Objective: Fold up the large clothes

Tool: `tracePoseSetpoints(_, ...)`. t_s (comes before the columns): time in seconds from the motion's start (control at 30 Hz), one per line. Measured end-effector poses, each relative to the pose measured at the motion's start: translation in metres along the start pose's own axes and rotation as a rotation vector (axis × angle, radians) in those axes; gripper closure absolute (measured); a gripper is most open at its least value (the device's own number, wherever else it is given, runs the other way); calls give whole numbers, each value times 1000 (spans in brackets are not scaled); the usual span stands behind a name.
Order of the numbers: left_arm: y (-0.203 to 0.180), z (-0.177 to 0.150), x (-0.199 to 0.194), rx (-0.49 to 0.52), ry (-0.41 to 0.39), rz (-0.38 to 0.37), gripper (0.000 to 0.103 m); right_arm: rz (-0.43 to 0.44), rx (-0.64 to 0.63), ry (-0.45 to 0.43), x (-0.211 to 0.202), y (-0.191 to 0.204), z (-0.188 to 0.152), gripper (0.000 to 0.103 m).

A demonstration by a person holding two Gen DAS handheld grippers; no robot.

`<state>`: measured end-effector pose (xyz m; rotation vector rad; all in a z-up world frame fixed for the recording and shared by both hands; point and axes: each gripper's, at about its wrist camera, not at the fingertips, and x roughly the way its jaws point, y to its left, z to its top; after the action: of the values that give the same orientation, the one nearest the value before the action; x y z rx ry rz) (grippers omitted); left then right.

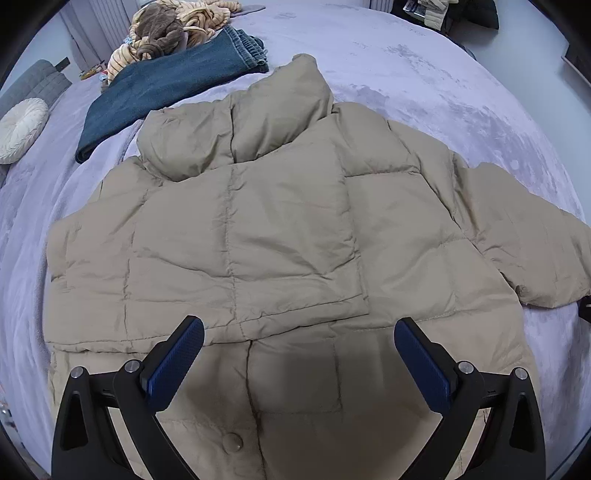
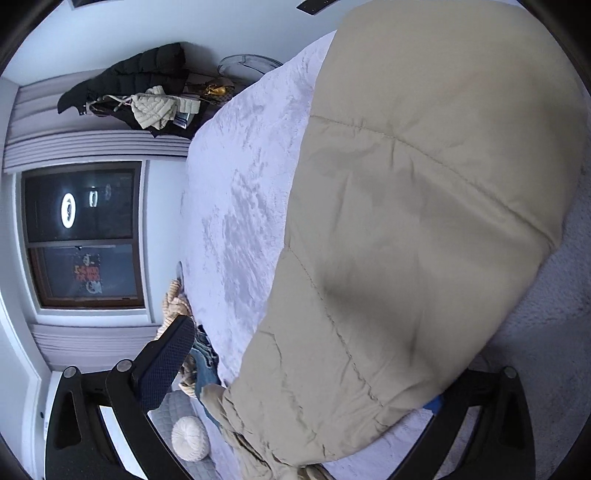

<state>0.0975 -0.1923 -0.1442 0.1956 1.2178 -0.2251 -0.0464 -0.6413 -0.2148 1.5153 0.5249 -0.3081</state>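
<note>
A tan quilted puffer jacket [image 1: 280, 236] was laid flat on a bed covered with a pale lavender plush blanket [image 1: 424, 81], whose nap showed darker brushed patches. The jacket's shell was smooth and slightly crinkled, stitched into puffed rectangular panels, with a tall padded collar [image 1: 258, 122] at the far end and one sleeve [image 1: 280, 240] folded across the body. A round snap [image 1: 233, 441] was seen near the hem. The other sleeve [image 1: 535, 243] was spread out to the side, its cuff cut off by the frame edge.

The left gripper [image 1: 299, 341] was held above the lower part of the jacket, its jaws spread wide and nothing between the blue textured pads [image 1: 173, 363].

The right gripper [image 2: 306, 369] was also spread wide; no pinch on the fabric could be made out. In the right wrist view a bulging sleeve [image 2: 424, 221] filled most of the picture and hid one finger almost entirely, only a sliver of blue being seen.

Beyond the jacket, folded dark denim [image 1: 162, 85], a striped furry heap [image 1: 173, 26] and a round white pleated cushion [image 1: 20, 129] were seen. Dark and cream garments [image 2: 140, 92] were piled by a window [image 2: 83, 236], blurred and hard to make out.
</note>
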Motion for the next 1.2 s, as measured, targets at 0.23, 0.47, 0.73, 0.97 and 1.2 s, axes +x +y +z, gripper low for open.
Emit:
tracePoseSetpoints(0.23,33,3,-3,-49,-24,10,0,55,47,74,16,13,1,90)
tracePoseSetpoints(0.47,87,0,-7,-107,-51,7,0,52,-200,108,34,86,-37,96)
tracePoseSetpoints(0.73,158,-8,-7,-160,-67,40,0,61,-734,235,82,214,-178,96)
tracePoseSetpoints(0.97,216,-23,-6,-220,-75,60,0,-36,-1188,398,137,237,-351,96)
tracePoseSetpoints(1.2,240,-36,4,-247,-72,43,0,-264,-1285,510,189,167,-409,93)
